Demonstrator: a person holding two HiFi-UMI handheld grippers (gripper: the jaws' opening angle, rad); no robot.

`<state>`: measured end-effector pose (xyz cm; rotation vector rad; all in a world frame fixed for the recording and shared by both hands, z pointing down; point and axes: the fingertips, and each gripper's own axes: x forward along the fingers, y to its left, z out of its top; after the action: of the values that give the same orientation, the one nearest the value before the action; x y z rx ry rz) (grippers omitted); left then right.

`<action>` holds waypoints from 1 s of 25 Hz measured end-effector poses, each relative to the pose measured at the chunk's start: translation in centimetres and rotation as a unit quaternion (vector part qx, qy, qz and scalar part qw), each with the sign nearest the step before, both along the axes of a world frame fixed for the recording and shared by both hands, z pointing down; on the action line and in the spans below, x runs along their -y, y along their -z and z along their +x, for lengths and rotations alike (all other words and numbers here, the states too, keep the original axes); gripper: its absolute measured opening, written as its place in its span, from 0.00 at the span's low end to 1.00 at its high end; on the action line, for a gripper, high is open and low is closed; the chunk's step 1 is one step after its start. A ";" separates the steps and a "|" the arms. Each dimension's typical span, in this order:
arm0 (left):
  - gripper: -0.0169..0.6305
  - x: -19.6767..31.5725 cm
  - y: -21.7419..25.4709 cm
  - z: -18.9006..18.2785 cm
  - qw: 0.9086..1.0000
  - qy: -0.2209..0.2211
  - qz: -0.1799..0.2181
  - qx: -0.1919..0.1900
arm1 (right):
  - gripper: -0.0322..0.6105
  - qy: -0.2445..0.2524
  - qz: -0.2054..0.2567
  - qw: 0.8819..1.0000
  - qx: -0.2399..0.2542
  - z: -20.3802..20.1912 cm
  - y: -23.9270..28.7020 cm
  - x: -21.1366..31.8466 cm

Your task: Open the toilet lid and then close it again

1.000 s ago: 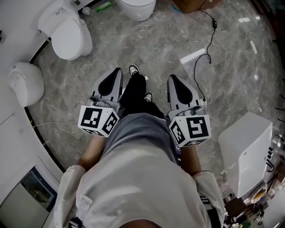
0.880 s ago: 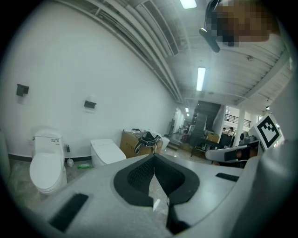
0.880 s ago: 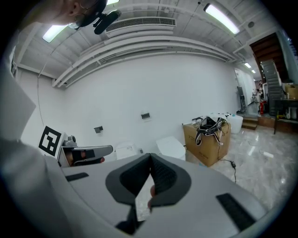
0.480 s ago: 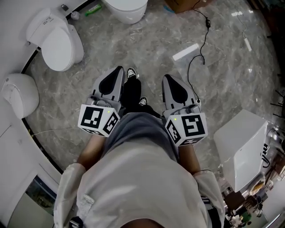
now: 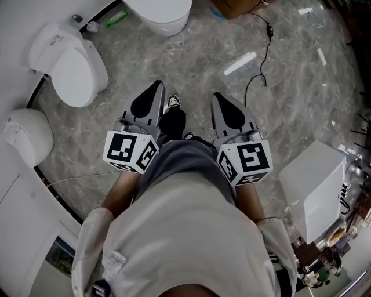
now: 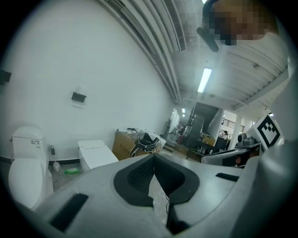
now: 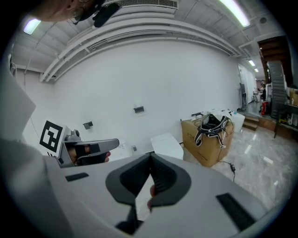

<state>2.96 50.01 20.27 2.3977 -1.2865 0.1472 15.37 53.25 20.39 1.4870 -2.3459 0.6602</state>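
left gripper (image 5: 155, 88) and right gripper (image 5: 218, 98) hover side by side over the floor (image 5: 290, 87), each with jaws pressed together on nothing. the toilet (image 5: 58, 43), lid (image 5: 74, 69) down, sits at ten o'clock, well apart; a second toilet (image 5: 159, 13) at twelve.

Both forearms reach forward side by side. The left gripper (image 5: 156, 87) and the right gripper (image 5: 218, 97) point toward 12 o'clock, slightly downward. The jaws of each are closed together, with nothing between them.
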 end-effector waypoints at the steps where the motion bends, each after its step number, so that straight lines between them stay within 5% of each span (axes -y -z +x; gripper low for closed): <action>1: 0.04 1.0 0.0 -0.1 1.000 -0.003 0.000 -0.001 | 0.06 0.001 -0.001 1.000 -0.003 -0.2 0.0 0.8; 15: 0.04 12.6 0.1 -2.8 1.000 -0.009 -0.001 -0.022 | 0.06 0.061 -0.042 0.997 -0.037 -4.6 -1.5 11.7; 25: 0.04 18.4 -0.3 -3.6 0.999 0.026 -0.005 -0.032 | 0.06 0.102 -0.012 0.995 -0.014 -6.0 -0.7 18.9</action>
<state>-0.61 31.61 20.52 2.3394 -1.3140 0.0626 9.37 34.40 21.12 1.2169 -2.4173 0.6068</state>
